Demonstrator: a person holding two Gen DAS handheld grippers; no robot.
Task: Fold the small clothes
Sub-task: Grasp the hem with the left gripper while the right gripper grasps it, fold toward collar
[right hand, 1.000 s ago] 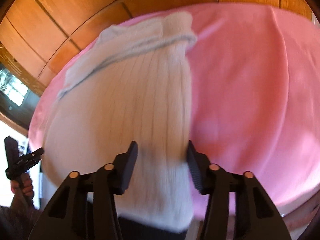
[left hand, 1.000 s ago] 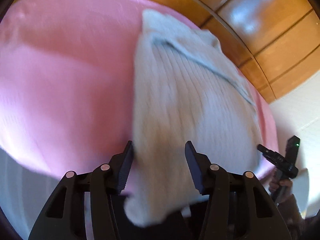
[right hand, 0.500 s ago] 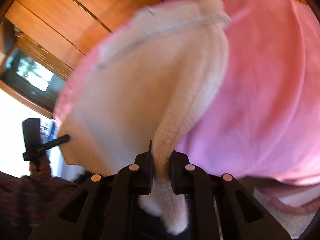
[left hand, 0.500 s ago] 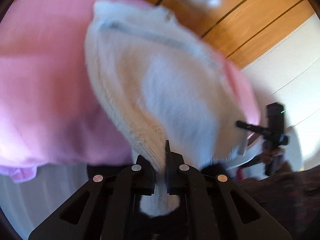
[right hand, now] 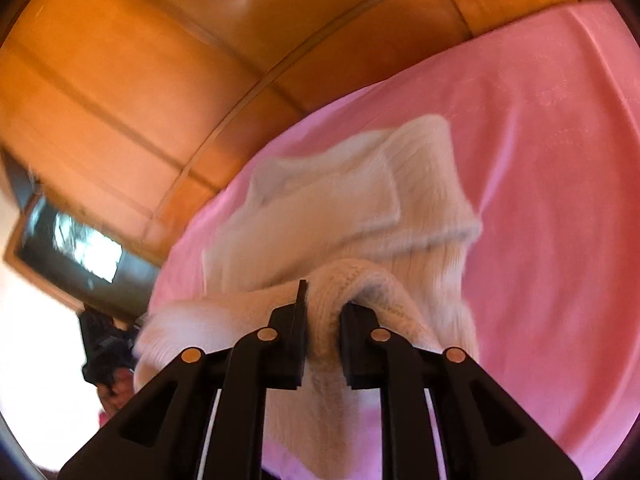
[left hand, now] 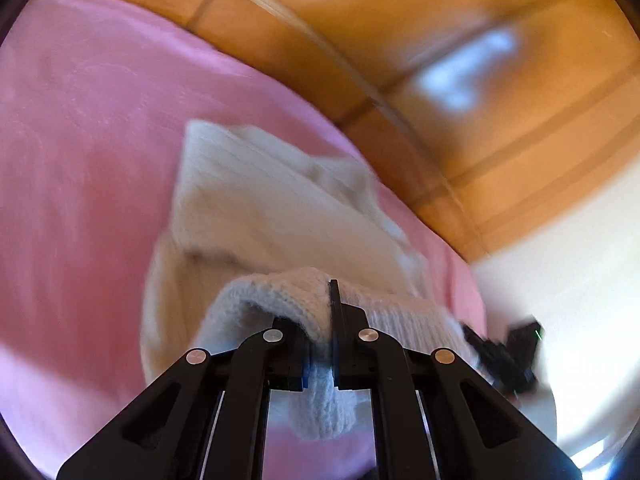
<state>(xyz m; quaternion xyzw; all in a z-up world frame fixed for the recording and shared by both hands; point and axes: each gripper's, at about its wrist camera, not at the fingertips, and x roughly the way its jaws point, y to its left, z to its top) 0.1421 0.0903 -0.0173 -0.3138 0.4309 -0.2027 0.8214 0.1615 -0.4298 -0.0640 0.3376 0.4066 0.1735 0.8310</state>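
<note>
Folding is under way: the near hem of the cream sweater point(left hand: 256, 208) is pinched tight between the left gripper's point(left hand: 326, 334) fingers and the right gripper's point(right hand: 323, 322), the rest lying ahead on the pink blanket point(left hand: 80, 152). Both corners should be carried forward level, then laid squarely.

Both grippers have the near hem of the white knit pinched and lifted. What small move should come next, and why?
Probably carry both grippers forward together. The left gripper and right gripper each clamp the white knit garment, whose far part lies on the pink blanket, so the fold is unfinished.
</note>
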